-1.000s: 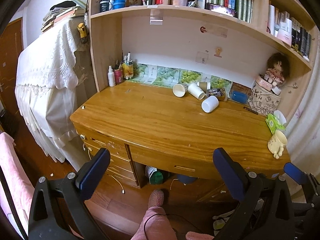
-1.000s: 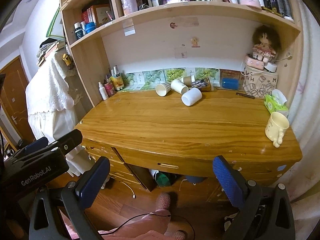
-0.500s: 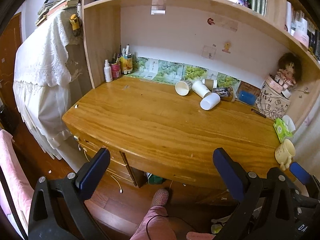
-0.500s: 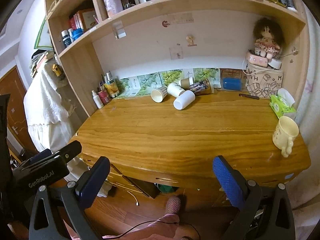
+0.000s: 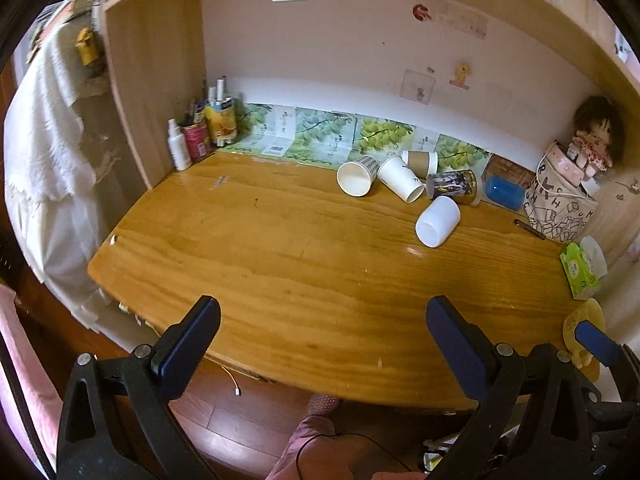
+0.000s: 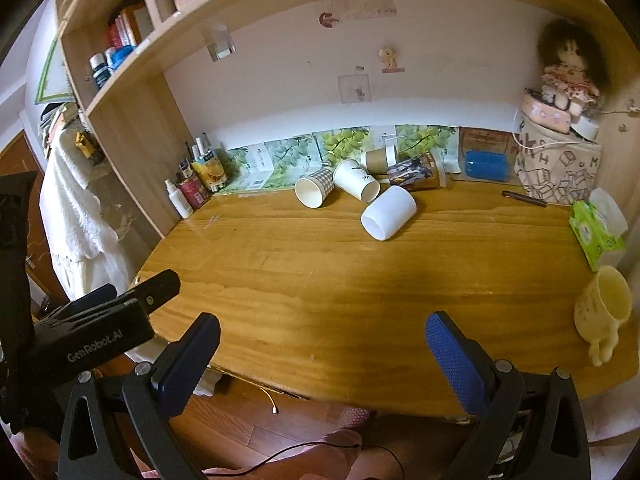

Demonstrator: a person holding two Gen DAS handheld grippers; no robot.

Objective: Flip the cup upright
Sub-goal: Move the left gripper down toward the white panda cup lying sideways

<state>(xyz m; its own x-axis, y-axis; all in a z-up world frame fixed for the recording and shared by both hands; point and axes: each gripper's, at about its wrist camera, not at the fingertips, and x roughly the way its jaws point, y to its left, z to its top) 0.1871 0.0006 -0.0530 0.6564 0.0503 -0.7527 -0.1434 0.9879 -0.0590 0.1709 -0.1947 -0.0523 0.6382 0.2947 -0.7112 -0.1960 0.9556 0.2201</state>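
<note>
1. Left wrist view: the left tool hangs over the near edge of the counter, fingers wide apart and empty. The white cup lies on its side at far right, just in front of a cluster of paper cups.
2. Right wrist view: the right tool, likewise spread and empty, faces the white cup, whose end points near-left. A sound approach probably takes the wall across its width, clear of the neighbours, then rotates it mouth-up.

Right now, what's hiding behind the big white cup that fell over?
Behind the white cup lies a tipped patterned tumbler, with paper cups to its left and a blue box to its right. The cup covers part of the tumbler, so whatever lies between them stays hidden.
</note>
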